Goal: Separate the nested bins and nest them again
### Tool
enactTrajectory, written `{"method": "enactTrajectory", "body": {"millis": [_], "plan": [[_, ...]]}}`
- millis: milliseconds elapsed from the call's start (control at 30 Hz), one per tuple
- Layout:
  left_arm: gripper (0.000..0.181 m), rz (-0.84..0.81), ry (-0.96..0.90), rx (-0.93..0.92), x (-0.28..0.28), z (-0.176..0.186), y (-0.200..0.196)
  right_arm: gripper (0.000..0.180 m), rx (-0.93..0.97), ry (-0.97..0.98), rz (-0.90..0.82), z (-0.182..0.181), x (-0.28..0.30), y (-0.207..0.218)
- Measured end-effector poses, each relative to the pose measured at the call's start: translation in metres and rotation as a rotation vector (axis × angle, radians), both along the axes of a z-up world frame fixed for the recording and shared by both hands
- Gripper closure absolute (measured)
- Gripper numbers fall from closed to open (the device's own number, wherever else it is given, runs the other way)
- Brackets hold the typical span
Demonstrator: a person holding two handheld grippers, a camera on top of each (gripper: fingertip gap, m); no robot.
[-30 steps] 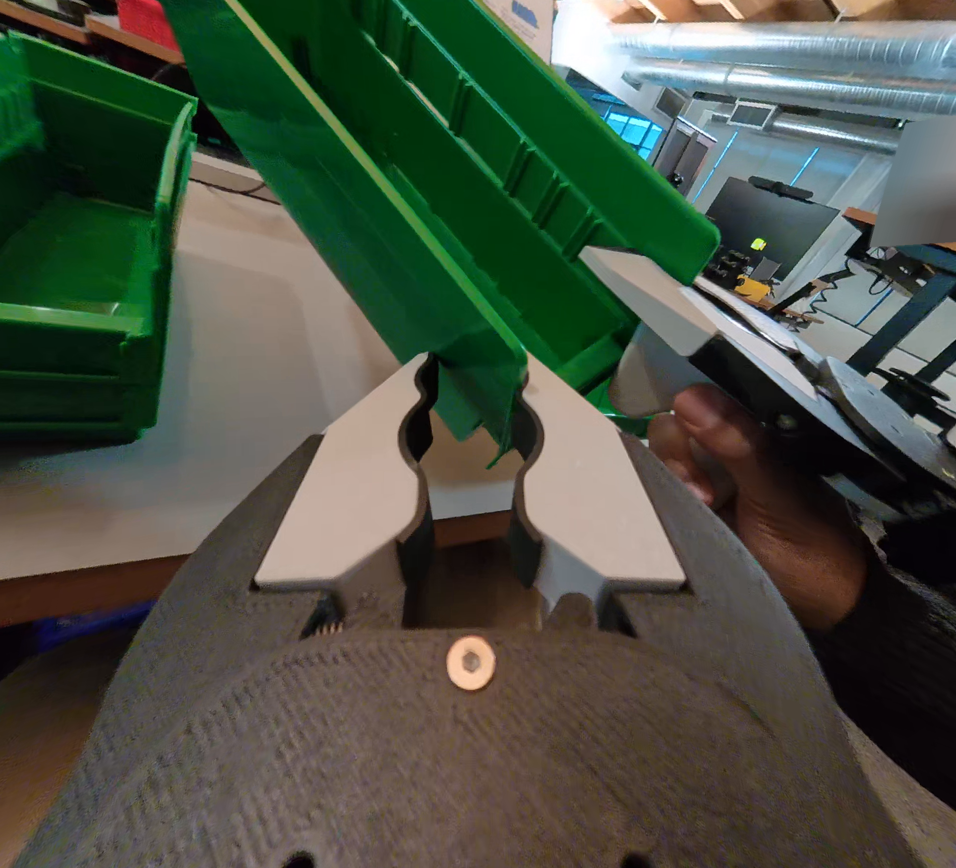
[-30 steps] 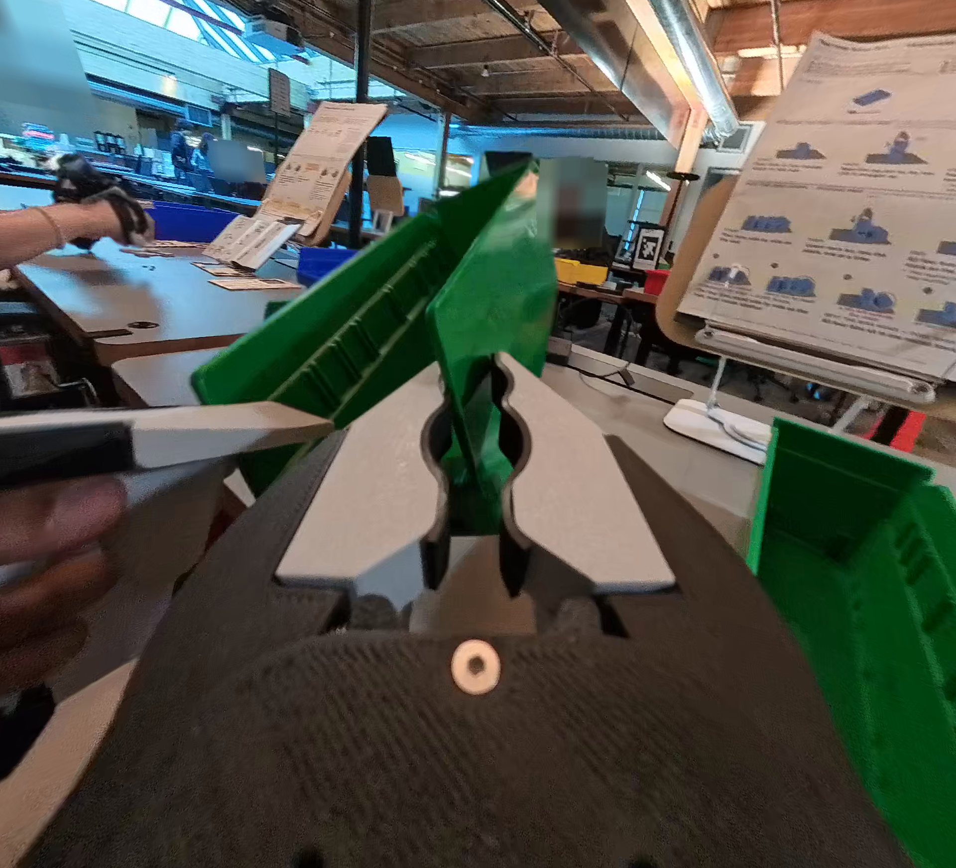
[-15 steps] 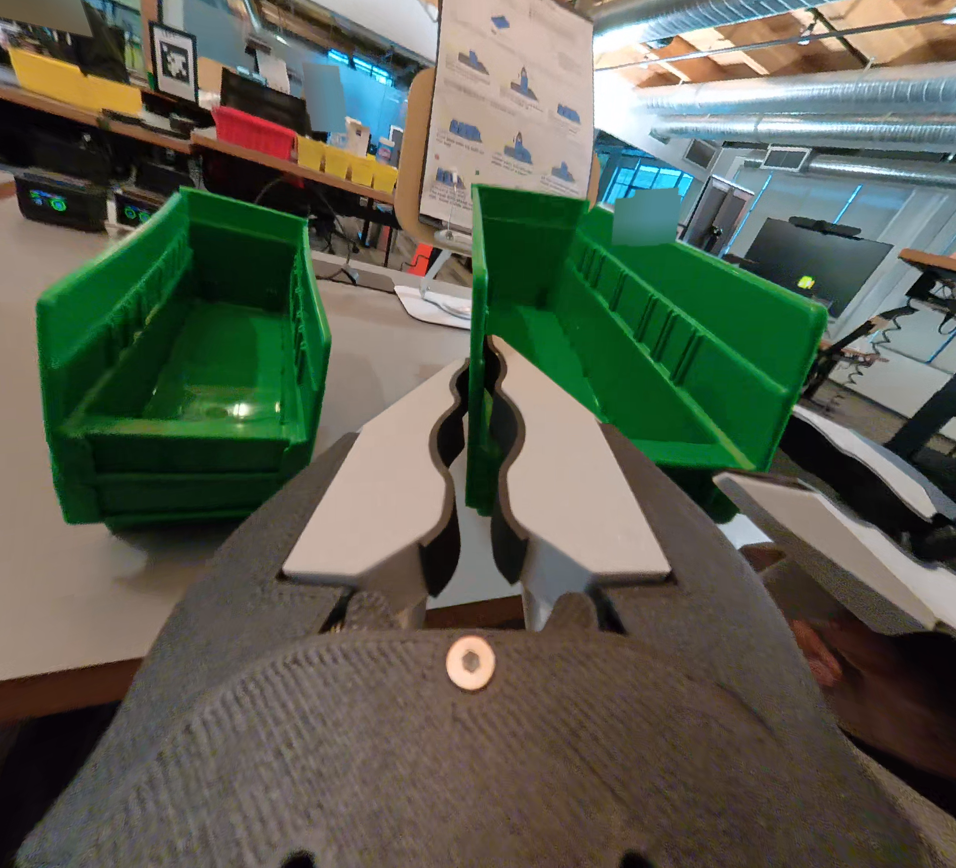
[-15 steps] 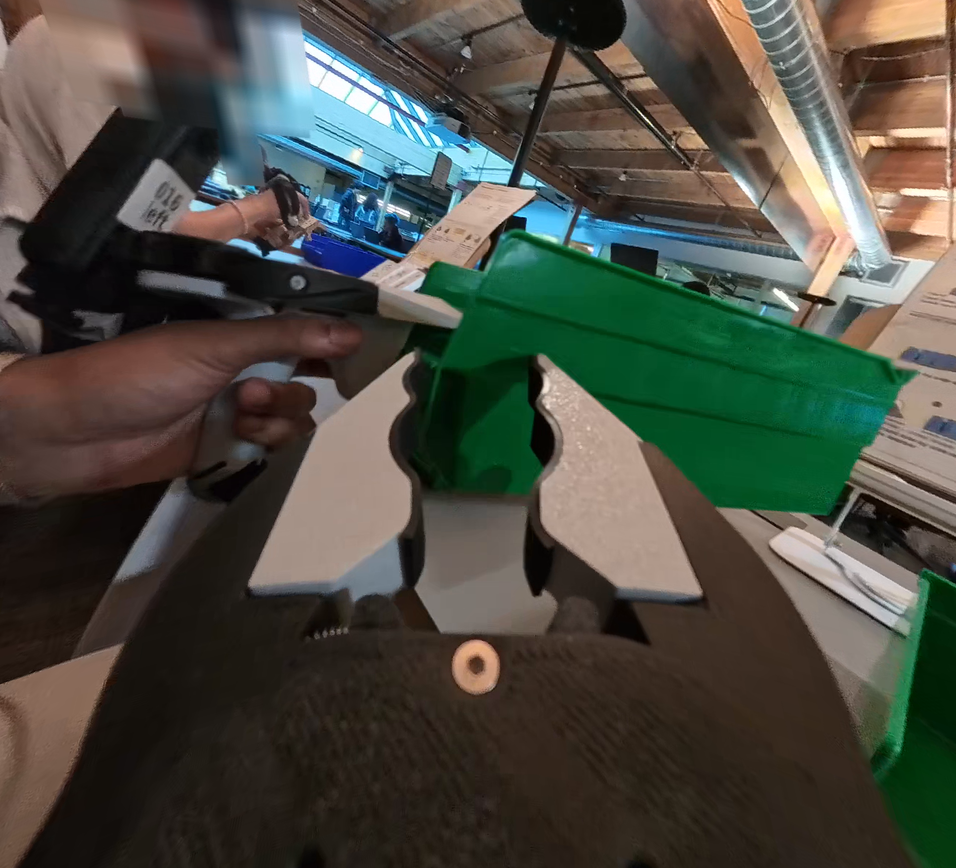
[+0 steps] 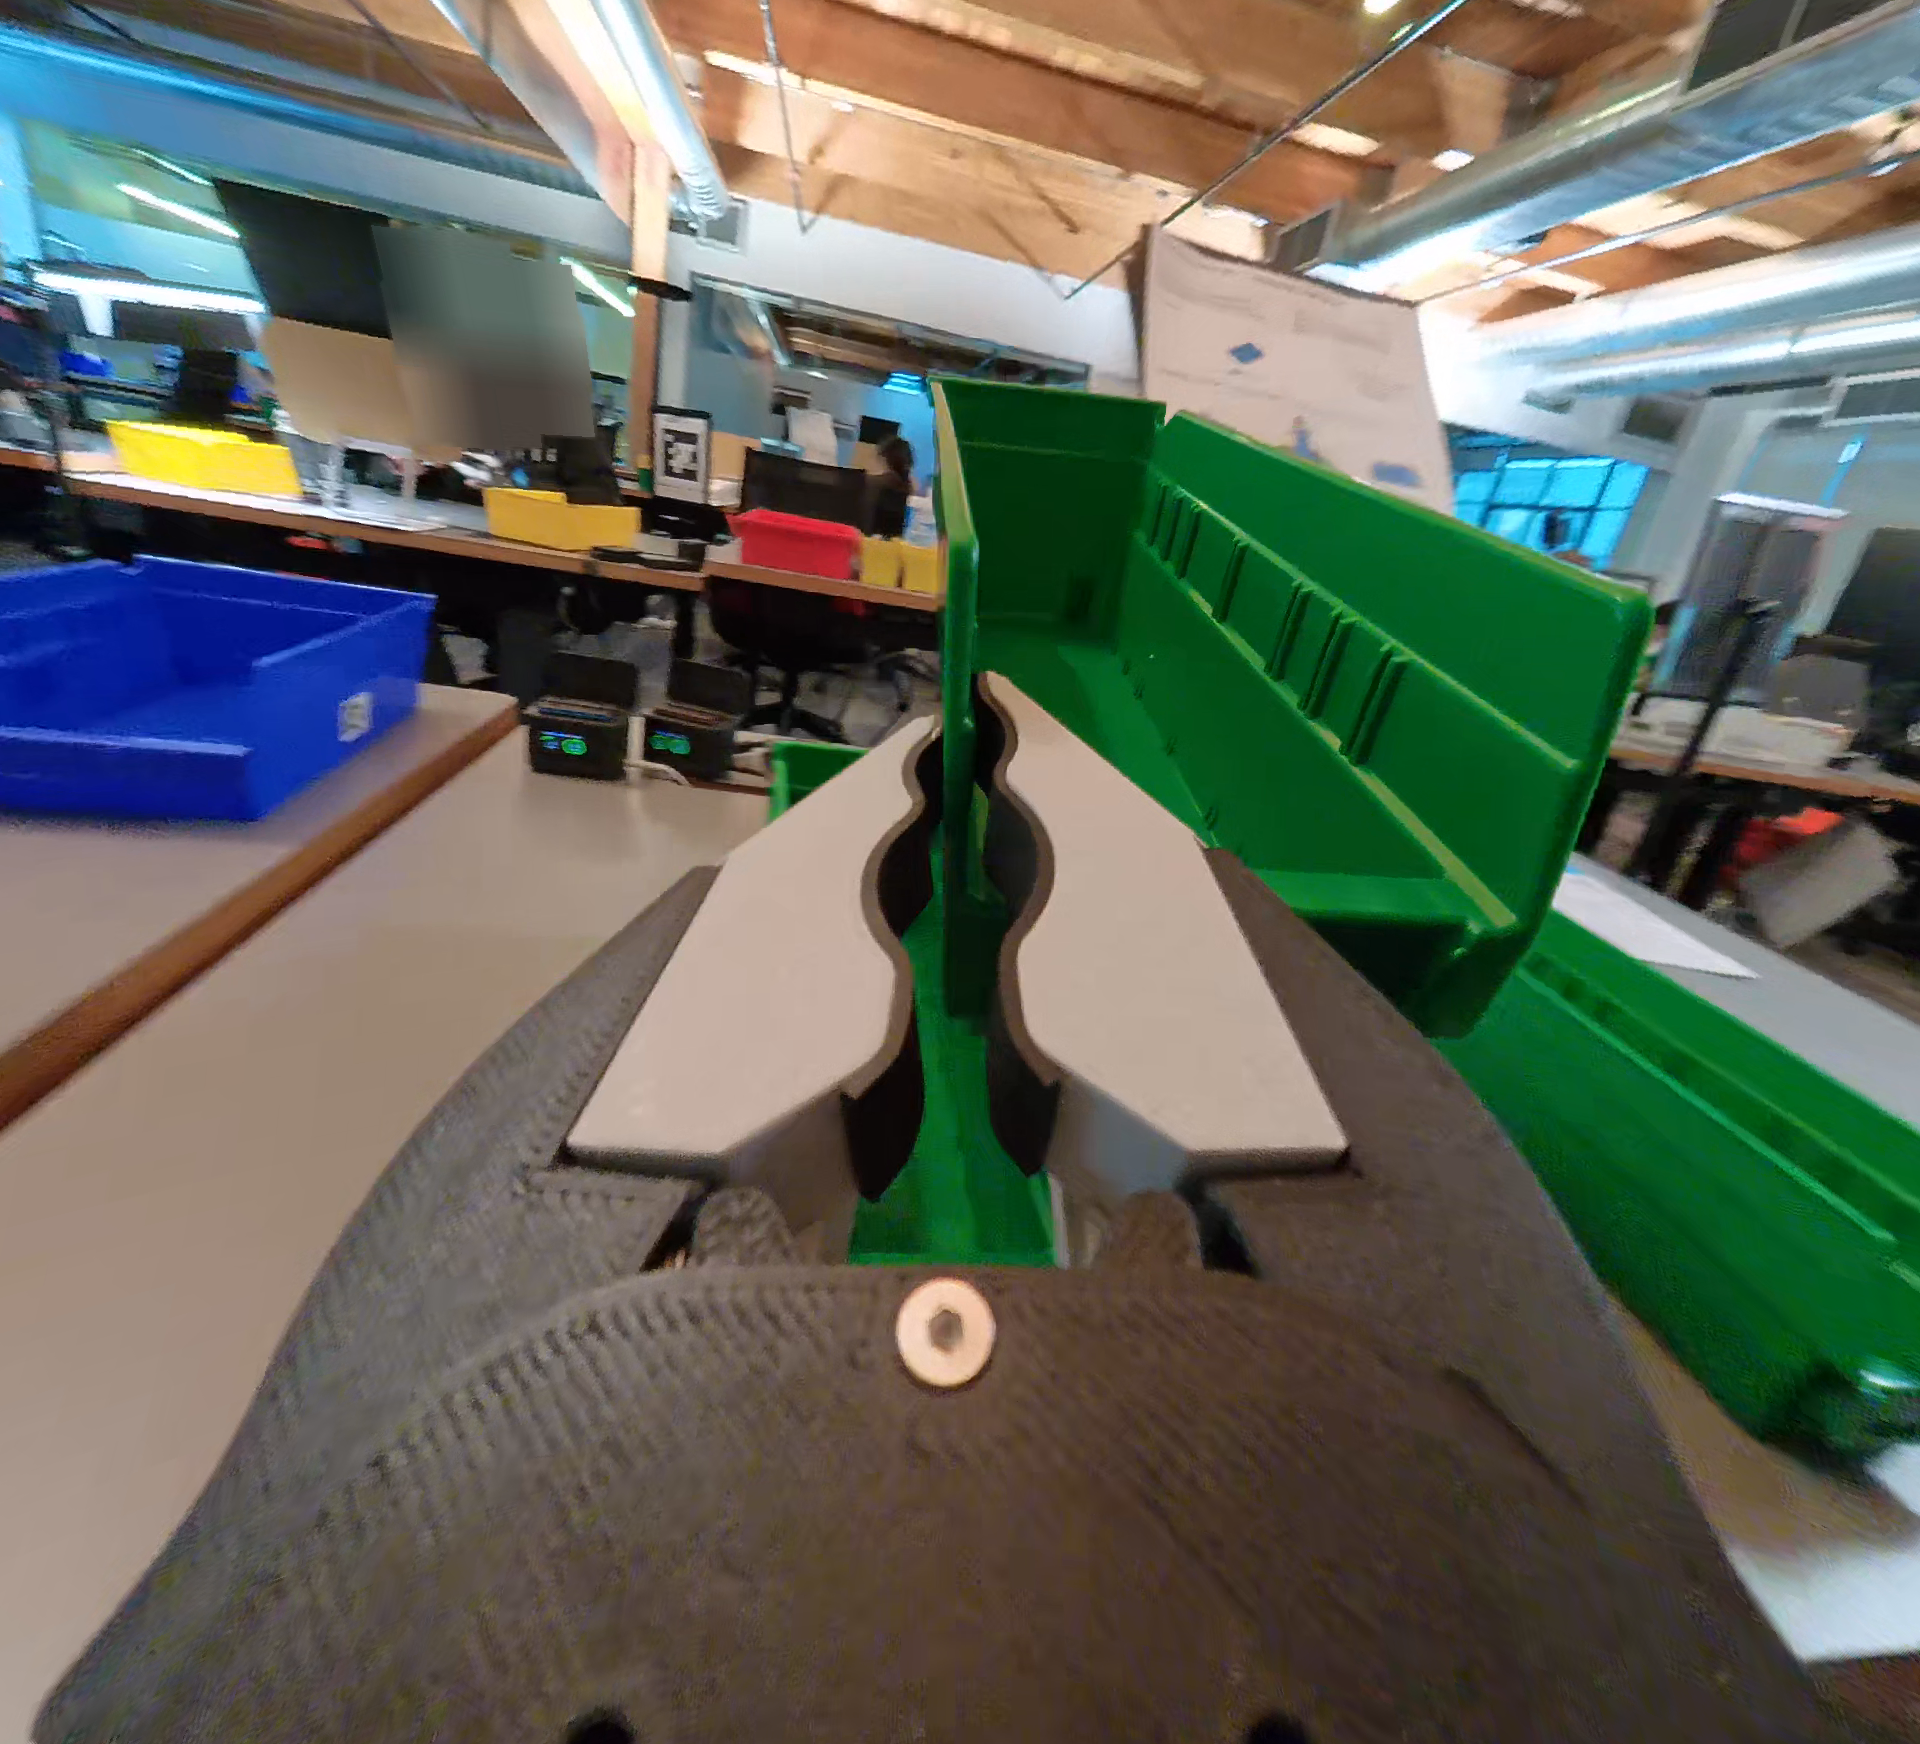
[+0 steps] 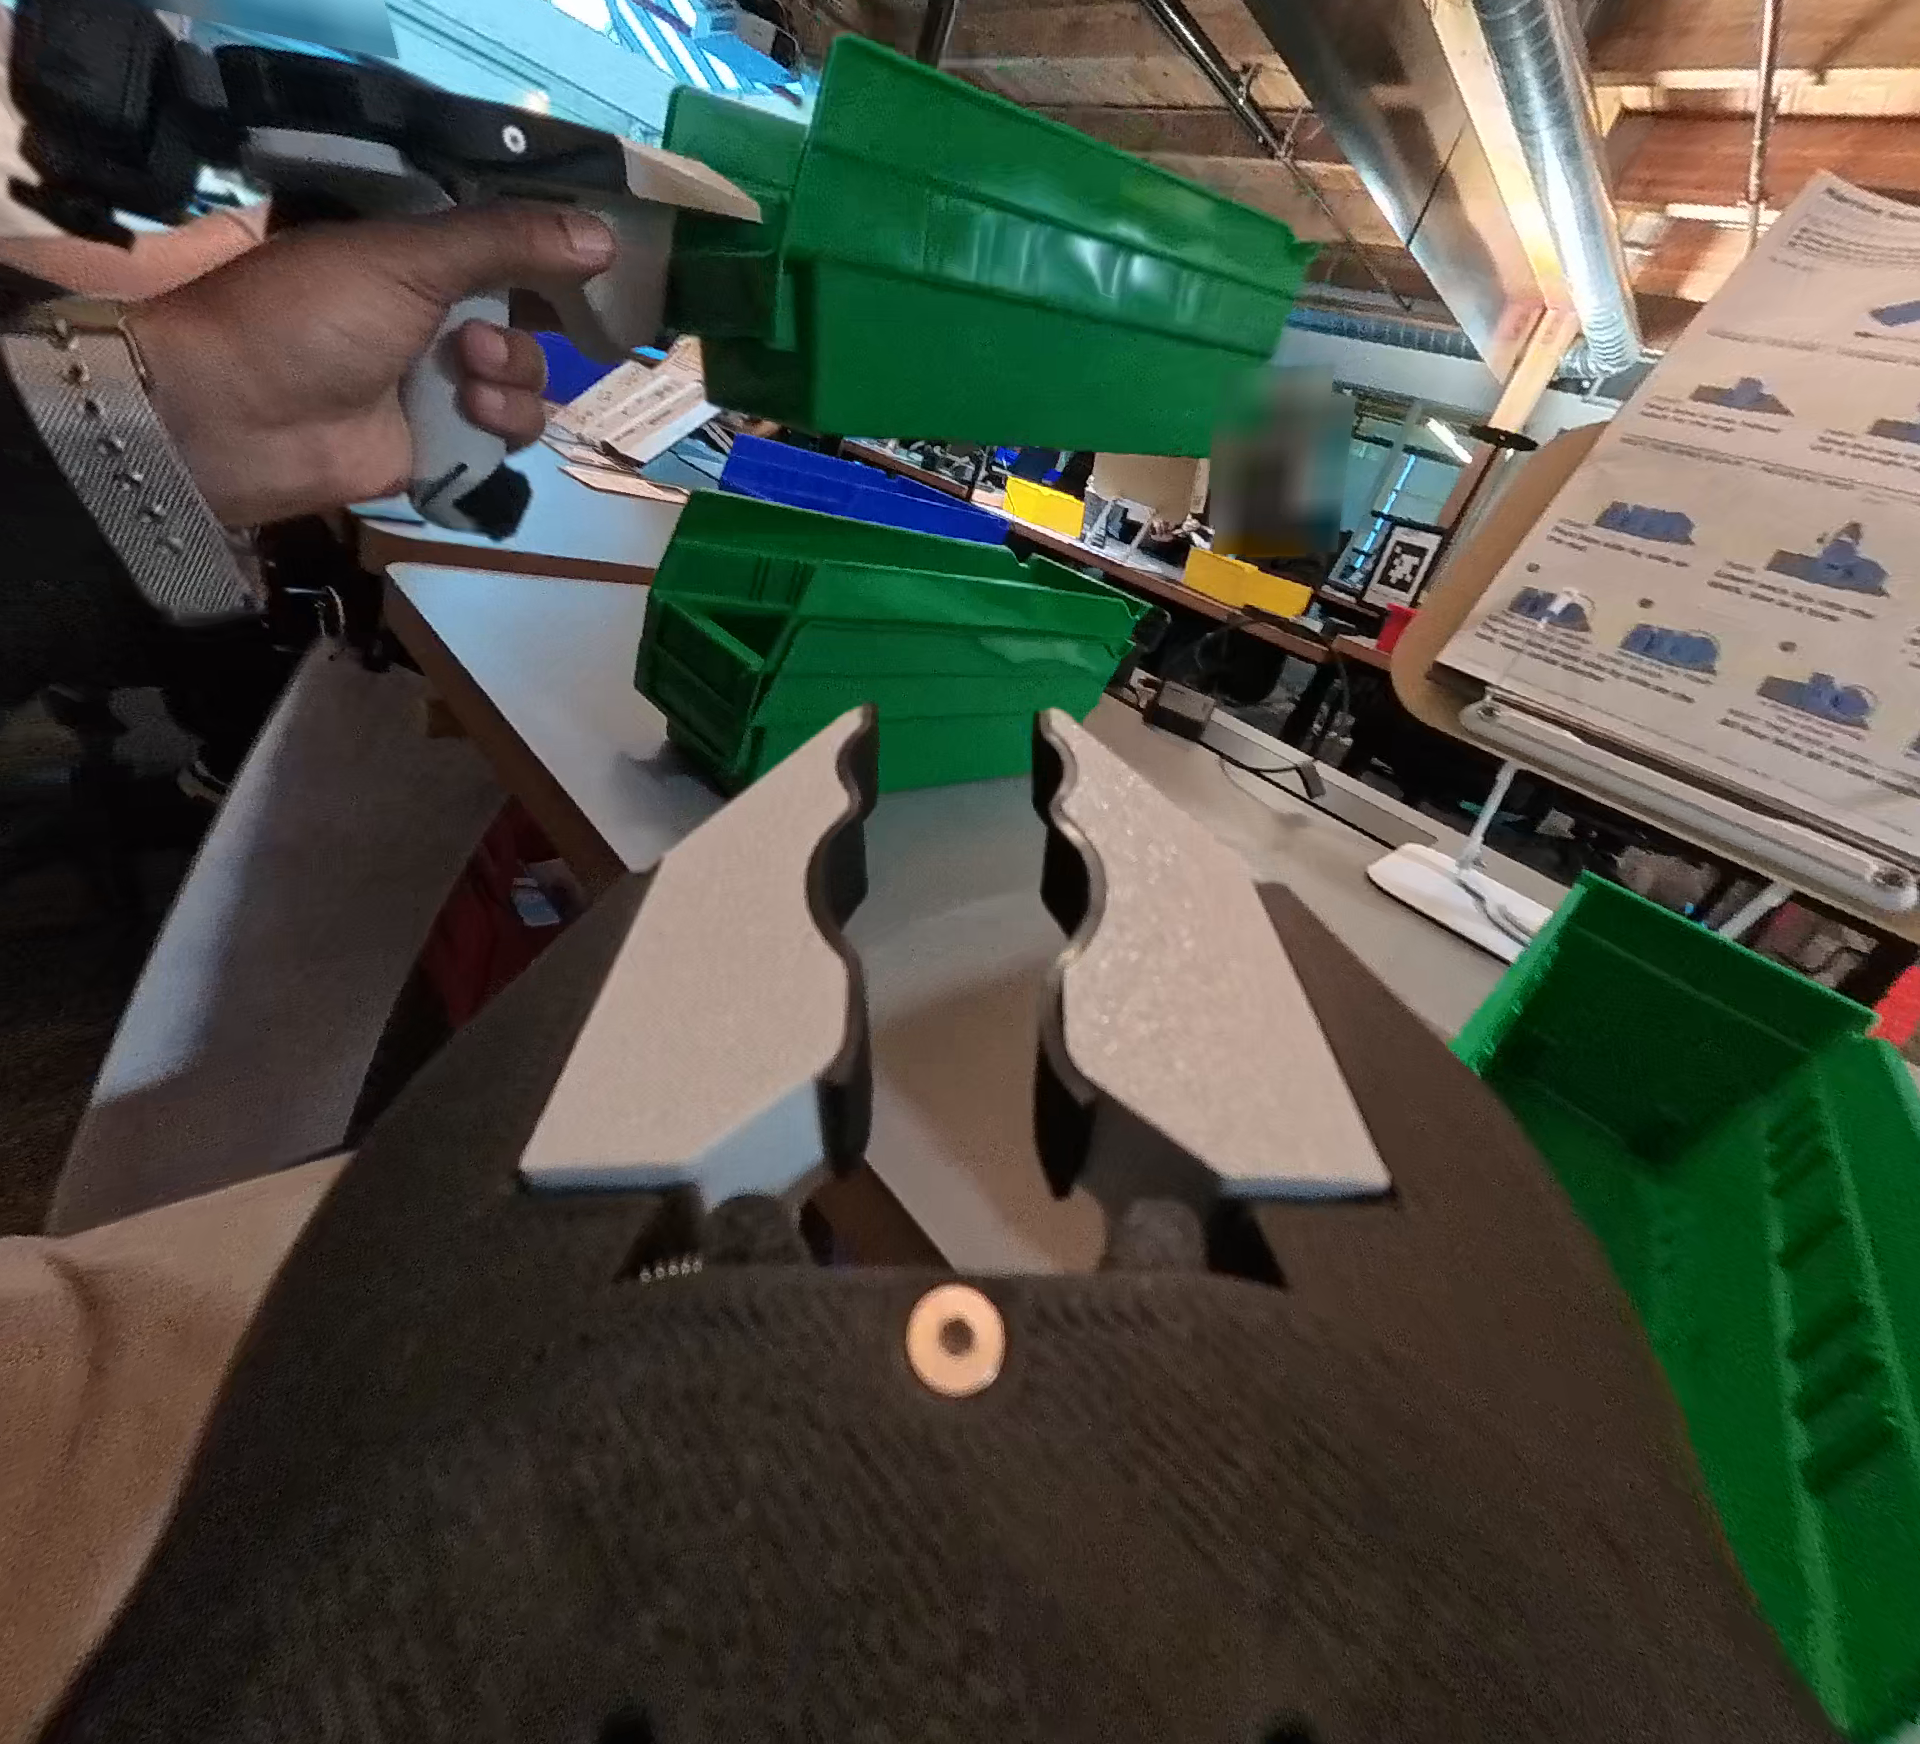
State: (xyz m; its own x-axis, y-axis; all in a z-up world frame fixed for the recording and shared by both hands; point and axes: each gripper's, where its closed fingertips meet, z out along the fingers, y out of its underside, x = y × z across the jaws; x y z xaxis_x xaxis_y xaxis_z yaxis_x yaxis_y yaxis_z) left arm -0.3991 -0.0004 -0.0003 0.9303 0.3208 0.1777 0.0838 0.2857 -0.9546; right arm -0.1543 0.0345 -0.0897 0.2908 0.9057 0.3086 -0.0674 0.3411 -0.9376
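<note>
My left gripper [image 5: 961,707] is shut on the side wall of a green bin [image 5: 1351,707] and holds it in the air. The right wrist view shows this bin [image 6: 1018,312] hanging from the left gripper [image 6: 686,188], just above a stack of nested green bins [image 6: 883,645] on the grey table [image 6: 540,655]. That stack lies below and to the right in the left wrist view [image 5: 1714,1175]. My right gripper [image 6: 956,749] is open and empty, short of the stack. Another green bin [image 6: 1766,1227] sits at the right.
A blue bin [image 5: 187,686] stands on a neighbouring table at the left. A poster board on a stand [image 6: 1714,551] rises at the back right. The hand [image 6: 343,344] holding the left gripper is at the upper left.
My right gripper has let go of the green bin, opened and drawn back. My left gripper has carried the bin alone to a spot over the stack.
</note>
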Motion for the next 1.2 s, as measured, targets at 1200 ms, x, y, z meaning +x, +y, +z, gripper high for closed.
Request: {"method": "enactTrajectory", "body": {"millis": [1200], "plan": [[0.179,0.054,-0.004,-0.121,-0.041,-0.065,0.021,0.157,-0.095,-0.048,-0.023,-0.017,0.003,0.012]]}}
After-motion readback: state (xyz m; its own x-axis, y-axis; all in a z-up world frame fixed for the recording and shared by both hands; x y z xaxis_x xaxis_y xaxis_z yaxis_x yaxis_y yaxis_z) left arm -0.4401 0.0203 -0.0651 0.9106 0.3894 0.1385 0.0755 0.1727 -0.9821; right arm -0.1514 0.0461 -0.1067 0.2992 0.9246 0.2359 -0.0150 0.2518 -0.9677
